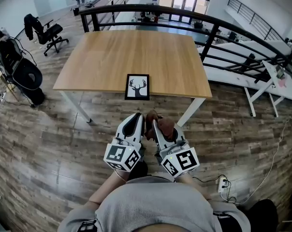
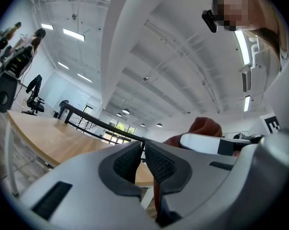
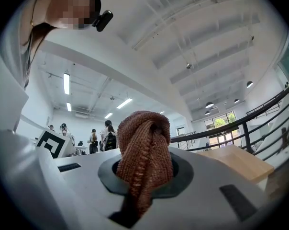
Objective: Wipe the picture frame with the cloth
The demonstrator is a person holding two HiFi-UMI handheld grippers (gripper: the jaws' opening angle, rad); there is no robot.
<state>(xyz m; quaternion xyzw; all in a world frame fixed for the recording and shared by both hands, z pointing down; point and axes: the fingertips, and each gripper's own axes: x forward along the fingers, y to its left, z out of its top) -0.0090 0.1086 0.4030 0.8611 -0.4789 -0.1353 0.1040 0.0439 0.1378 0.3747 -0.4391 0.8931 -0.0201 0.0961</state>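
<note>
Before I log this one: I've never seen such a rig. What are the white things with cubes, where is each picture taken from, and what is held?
There is no robot: a person holds a two-jaw gripper in each hand; the cubes are part of them. The head view looks down from the person's head at the left gripper, the right gripper and a table with a frame on it. Each gripper view looks along its own jaws: the left are together, the right grip a cloth.

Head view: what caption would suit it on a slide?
Right gripper holding a brown cloth, left gripper shut, before a deer picture frame on a wooden table.
</note>
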